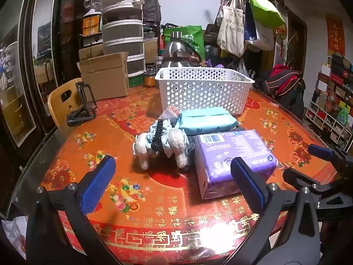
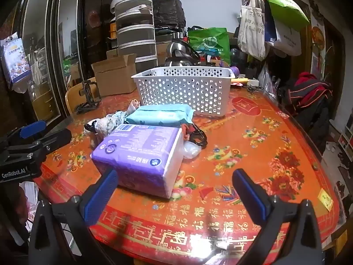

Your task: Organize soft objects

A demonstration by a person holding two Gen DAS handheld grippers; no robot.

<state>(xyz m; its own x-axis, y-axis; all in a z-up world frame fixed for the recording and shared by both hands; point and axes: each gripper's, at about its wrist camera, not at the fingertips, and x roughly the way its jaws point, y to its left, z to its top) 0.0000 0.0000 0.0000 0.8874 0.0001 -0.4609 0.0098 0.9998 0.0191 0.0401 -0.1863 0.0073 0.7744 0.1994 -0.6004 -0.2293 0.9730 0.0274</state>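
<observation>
A: From the left wrist: the left gripper (image 1: pixel 173 181) hangs over the round red table (image 1: pixel 154 209) with its jaws spread wide and nothing between them. A white plush toy (image 1: pixel 161 145) lies ahead of it, a teal pack (image 1: pixel 205 119) behind that, and a purple tissue pack (image 1: pixel 229 156) just to the right.

B: And the white basket (image 1: pixel 203 88)?

A: At the far side of the table, just beyond the teal pack. No soft item shows through its holes, though its floor is hidden from here.

B: The right wrist?

A: The right gripper (image 2: pixel 176 190) is likewise fully open and empty, low at the near edge. The purple tissue pack (image 2: pixel 139 152) sits just ahead of its left finger, not between the pads. The teal pack (image 2: pixel 161 114) lies behind it, the plush toy (image 2: pixel 108 121) to its left, a small clear bag (image 2: pixel 190 149) and a dark tangle on its right.

B: So how far along?

A: Barely begun, by my reading: every soft thing seen is out on the table, the basket (image 2: pixel 183 90) waiting, all of the sorting left
</observation>
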